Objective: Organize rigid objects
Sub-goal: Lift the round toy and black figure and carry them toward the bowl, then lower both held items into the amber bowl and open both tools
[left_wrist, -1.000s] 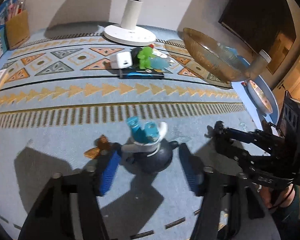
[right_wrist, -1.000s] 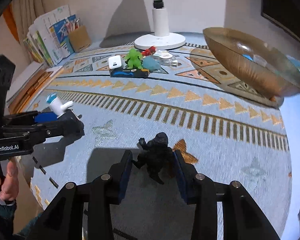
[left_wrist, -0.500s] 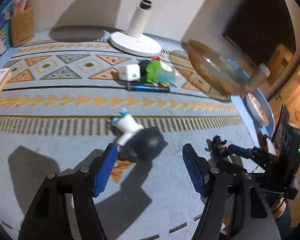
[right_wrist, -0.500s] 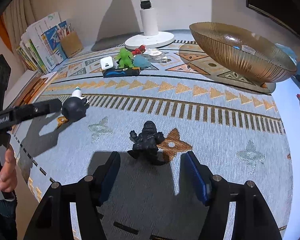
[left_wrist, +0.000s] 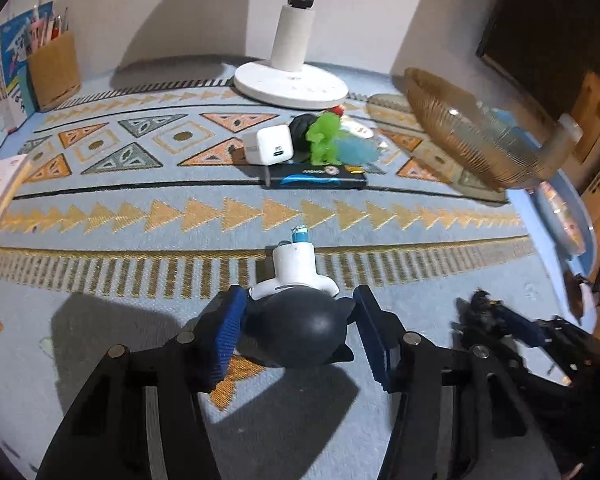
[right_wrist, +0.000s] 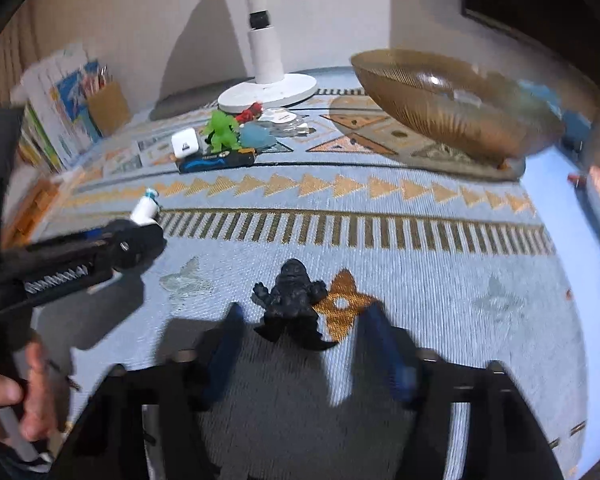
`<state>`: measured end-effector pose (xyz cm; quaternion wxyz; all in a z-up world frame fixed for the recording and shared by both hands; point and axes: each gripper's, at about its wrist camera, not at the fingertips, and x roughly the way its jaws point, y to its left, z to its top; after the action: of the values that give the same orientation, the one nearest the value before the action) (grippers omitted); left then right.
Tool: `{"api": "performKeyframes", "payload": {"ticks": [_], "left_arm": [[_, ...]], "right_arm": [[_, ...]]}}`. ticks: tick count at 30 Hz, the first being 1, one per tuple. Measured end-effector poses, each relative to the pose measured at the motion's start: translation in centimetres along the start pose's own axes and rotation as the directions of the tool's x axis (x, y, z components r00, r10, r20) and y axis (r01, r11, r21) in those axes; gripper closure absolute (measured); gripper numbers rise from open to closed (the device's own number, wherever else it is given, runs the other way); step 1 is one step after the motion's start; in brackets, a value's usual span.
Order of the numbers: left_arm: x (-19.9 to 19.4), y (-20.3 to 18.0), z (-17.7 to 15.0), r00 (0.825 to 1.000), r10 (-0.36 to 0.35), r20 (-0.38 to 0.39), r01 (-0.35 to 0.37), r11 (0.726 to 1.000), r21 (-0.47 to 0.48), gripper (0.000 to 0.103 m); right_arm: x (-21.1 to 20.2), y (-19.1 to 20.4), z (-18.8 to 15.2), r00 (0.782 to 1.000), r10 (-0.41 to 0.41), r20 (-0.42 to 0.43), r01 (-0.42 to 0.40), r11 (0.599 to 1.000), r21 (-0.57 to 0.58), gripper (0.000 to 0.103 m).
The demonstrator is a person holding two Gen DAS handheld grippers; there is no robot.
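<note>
Left gripper with jaws spread around the black-bulbed air blower lying on the rug, left pad touching the bulb, right pad just clear. Right gripper agape, black figurine between the blurred fingertips, not pinched.

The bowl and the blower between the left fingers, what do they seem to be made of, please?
Bowl: likely amber glass, possibly clear plastic; ribbed, see-through, glossy glints.
Blower: matte dark bulb, probably rubber, with a white plastic-looking nozzle.
</note>
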<state>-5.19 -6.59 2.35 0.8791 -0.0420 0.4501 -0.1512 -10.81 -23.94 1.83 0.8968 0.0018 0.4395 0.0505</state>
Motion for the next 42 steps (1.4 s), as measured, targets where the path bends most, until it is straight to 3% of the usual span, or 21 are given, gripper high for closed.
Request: {"api": "performKeyframes", "payload": {"ticks": [4,8,12,15,22,25,28,34,41,42], "left_arm": [[-2.0,-1.3,0.2,0.997,-0.042,0.06,0.04,0.999,0.034,0.05],[-4.3,-3.1,1.7,0.99,-0.071,0.119,0.063,0.996,0.068,0.05],[-6.6,-5.3,4.4,0.977,-0.109,0.183,0.091,0.991,0.103,0.05],[-8.5,-7.7,7.3,0.958,-0.152,0.245,0.119,0.982,0.145,0.05],[-9.5,-14.0,14.2,0.915,-0.249,0.317,0.182,0.957,0.226,0.05],[-7.6,-16.0,16.0,0.915,-0.275,0.294,0.209,0.949,0.238,0.05],[-3.2,-17.6,17.2,0.93,-0.284,0.233,0.231,0.945,0.23,0.05],[4.8,-18.4,16.8,0.958,-0.276,0.075,0.258,0.947,0.189,0.05],[9.3,-18.9,15.3,0.958,-0.284,-0.038,0.287,0.943,0.168,0.05],[9.3,-18.8,15.4,0.953,-0.301,-0.034,0.302,0.939,0.165,0.045]], "right_arm": [[-0.3,0.4,0.2,0.998,0.056,0.007,-0.056,0.998,-0.017,0.067],[-1.8,0.0,1.3,1.0,0.011,0.026,-0.01,0.999,-0.037,0.067],[-4.7,-2.1,3.5,0.995,0.0,0.099,0.001,1.0,-0.007,0.067],[-7.7,-4.6,5.9,0.983,-0.036,0.178,0.032,0.999,0.024,0.067],[-14.2,-12.4,12.5,0.912,-0.199,0.359,0.14,0.973,0.185,0.067],[-14.7,-15.0,14.3,0.885,-0.257,0.388,0.164,0.953,0.256,0.067],[-12.6,-17.2,15.3,0.888,-0.29,0.357,0.189,0.938,0.292,0.067],[-6.0,-21.0,15.3,0.944,-0.263,0.199,0.187,0.923,0.336,0.067],[-0.6,-22.8,15.1,0.958,-0.285,0.033,0.26,0.913,0.314,0.067],[-0.2,-23.0,15.2,0.961,-0.275,0.016,0.256,0.915,0.311,0.066]]}}
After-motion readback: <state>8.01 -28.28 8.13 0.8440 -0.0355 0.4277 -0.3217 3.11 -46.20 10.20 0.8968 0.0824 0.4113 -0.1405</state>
